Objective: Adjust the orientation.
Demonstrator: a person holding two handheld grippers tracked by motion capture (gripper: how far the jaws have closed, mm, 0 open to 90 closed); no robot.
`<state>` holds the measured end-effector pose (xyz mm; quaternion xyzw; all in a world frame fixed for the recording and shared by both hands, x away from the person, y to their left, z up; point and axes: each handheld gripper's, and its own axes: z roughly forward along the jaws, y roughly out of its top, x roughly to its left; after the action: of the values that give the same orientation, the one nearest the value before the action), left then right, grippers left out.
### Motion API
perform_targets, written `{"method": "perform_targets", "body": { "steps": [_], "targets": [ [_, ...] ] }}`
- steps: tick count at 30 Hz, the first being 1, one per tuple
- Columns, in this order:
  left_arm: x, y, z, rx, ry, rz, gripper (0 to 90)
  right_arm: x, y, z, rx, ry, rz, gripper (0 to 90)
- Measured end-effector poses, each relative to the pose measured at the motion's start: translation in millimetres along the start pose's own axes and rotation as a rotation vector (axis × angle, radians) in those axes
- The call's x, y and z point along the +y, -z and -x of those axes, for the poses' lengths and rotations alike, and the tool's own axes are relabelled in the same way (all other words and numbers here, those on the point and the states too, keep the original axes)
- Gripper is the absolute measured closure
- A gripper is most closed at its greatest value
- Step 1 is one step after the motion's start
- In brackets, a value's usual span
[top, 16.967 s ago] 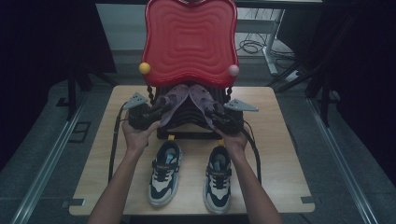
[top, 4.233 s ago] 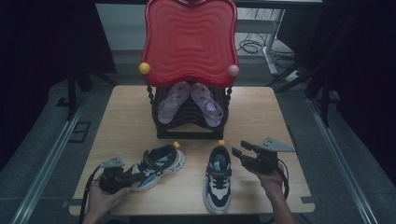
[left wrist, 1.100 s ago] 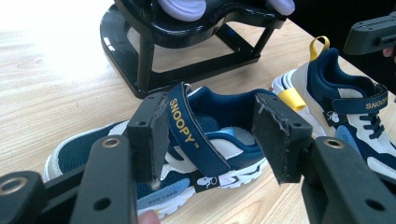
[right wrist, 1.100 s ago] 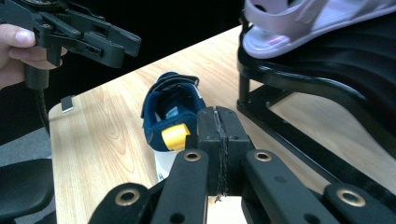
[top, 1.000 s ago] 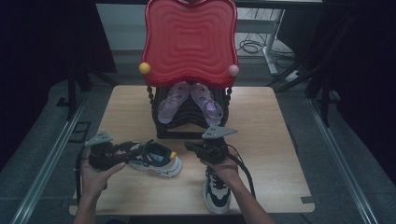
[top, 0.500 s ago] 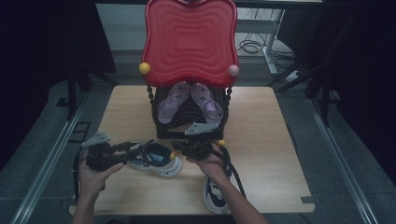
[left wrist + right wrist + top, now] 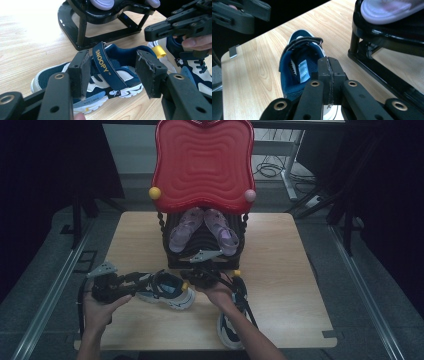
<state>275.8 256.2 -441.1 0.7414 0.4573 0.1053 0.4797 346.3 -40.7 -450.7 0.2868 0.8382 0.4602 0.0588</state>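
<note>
Currently catalogued on the wooden table (image 7: 280,270):

1. Left gripper (image 7: 131,281), held at the lower left of the high view. Its jaws are spread, and in the left gripper view the pads (image 7: 80,73) are seen standing either side of the sneaker without clearly pressing on it (contact cannot be told for certain).

2. Navy sneaker (image 7: 167,290), laid sideways at the lower centre-left of the high view, just in front of the rack. A strap lettered "SNOOPY" (image 7: 106,66) is raised between the left pads; a white sole and a yellow heel tab (image 7: 159,51) are noted.

3. Right gripper (image 7: 192,279), held at the centre of the high view, just beside the sneaker's heel end. Its jaws are pressed together with nothing seen between them; in the right gripper view (image 7: 328,75) they are pointed over the shoe's open blue interior.

4. Second sneaker (image 7: 232,317), placed at the lower centre of the high view, partly covered by the right forearm.

5. Black rack (image 7: 172,262), set at the centre under a red wavy board (image 7: 202,162), with a pair of lilac sandals (image 7: 182,227) resting on it.
</note>
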Motion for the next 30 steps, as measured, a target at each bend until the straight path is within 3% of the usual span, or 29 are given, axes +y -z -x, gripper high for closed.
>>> {"method": "perform_targets", "body": {
  "steps": [11,15,30],
  "targets": [
    [-0.3,1.3,-1.1,-0.003,0.003,0.007,45.8,-3.6,-9.1,-0.1,-0.009,0.003,-0.048,89.8],
    [-0.2,1.0,-1.3,-0.006,0.005,0.007,45.8,-4.4,-8.9,-0.5,0.012,-0.007,-0.061,89.9],
    [-0.1,6.4,-3.5,-0.001,0.01,0.025,45.8,-15.3,-5.2,-22.9,0.076,0.054,-0.07,89.8]
  ]
}}
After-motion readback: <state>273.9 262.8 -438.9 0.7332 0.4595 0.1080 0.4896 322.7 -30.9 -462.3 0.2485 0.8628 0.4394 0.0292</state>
